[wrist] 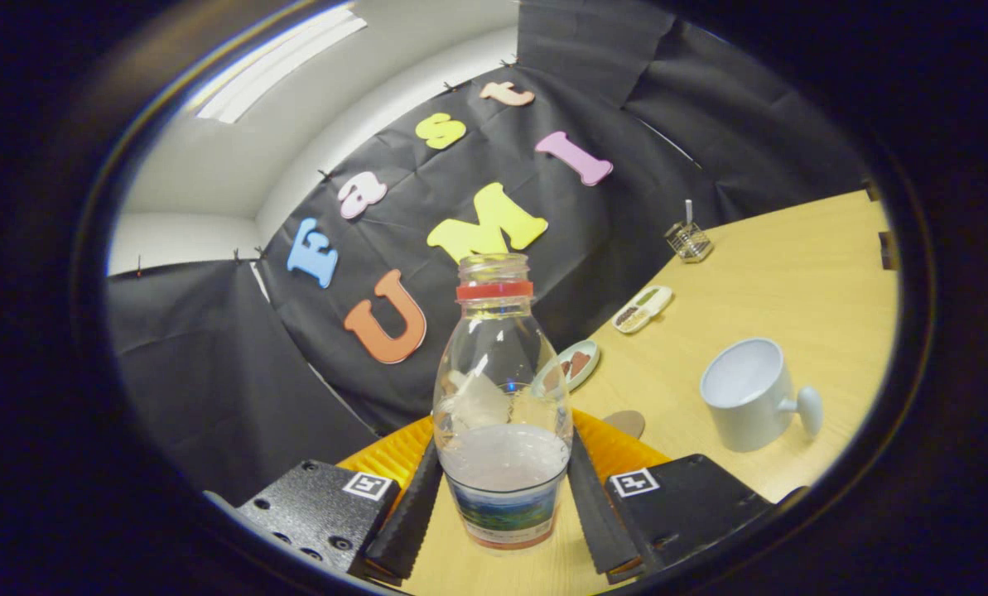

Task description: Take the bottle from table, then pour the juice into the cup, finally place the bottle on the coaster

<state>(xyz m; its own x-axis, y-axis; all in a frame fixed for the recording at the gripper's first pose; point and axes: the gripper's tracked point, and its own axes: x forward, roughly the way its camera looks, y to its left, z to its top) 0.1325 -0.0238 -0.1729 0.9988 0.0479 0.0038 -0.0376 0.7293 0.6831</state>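
A clear plastic bottle [502, 406] with a red neck ring, part-filled with pale juice, was gripped between the clenched gripper [502, 505] fingers above a pale wooden table [792, 273]. A white handled cup [750, 396] was seen beyond, perhaps tilted.

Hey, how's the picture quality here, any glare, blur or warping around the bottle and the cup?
Gripper view: fisheye warping bends the table edge and tilts the scene; the clear bottle, clamped between the gripper fingers, is sharp with bright reflections on its shoulder; the white cup is evenly lit with a soft shadow inside; the ceiling light is blown out; far dishes are small and soft.
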